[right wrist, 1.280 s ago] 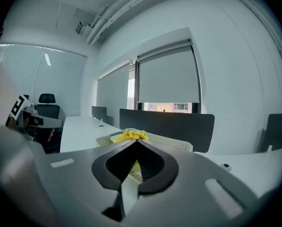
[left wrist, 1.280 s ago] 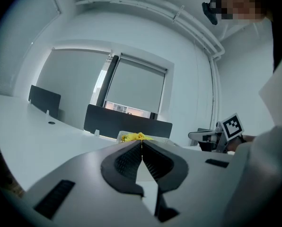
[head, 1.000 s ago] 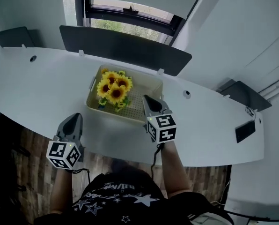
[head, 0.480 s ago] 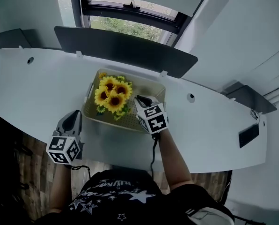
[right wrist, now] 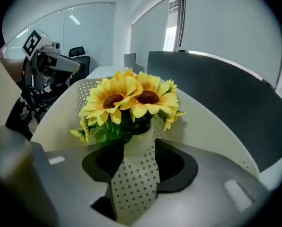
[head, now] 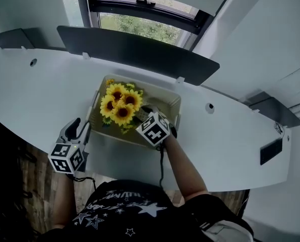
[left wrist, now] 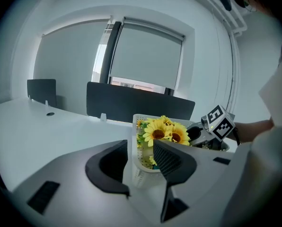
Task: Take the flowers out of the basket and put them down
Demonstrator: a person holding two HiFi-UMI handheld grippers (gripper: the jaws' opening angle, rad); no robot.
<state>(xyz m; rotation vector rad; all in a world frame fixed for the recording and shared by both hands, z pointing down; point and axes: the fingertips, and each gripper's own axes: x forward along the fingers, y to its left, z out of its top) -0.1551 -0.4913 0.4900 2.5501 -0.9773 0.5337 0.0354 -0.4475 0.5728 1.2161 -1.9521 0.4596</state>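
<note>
A bunch of yellow sunflowers (head: 119, 104) stands in the left half of a cream perforated basket (head: 174, 101) on the white table. My right gripper (head: 149, 113) reaches down into the basket just right of the flowers. In the right gripper view the sunflowers (right wrist: 127, 98) sit just beyond the right gripper (right wrist: 137, 144); its jaws have just been opening, and only the dotted basket (right wrist: 82, 91) shows in the gap. My left gripper (head: 81, 127) hovers by the basket's left end. The left gripper (left wrist: 141, 144) has also just been opening, empty, with the basket (left wrist: 137, 126) and sunflowers (left wrist: 165, 131) ahead.
The curved white table (head: 230, 135) carries a dark divider panel (head: 140, 47) behind the basket, below a window. The table's near edge runs just under both grippers. Small dark devices lie at the far right (head: 270, 151).
The right gripper dropped and swung left into the basket, closer to the flowers. The left gripper slid up toward the basket's left end. Both sets of jaws went from shut to open.
</note>
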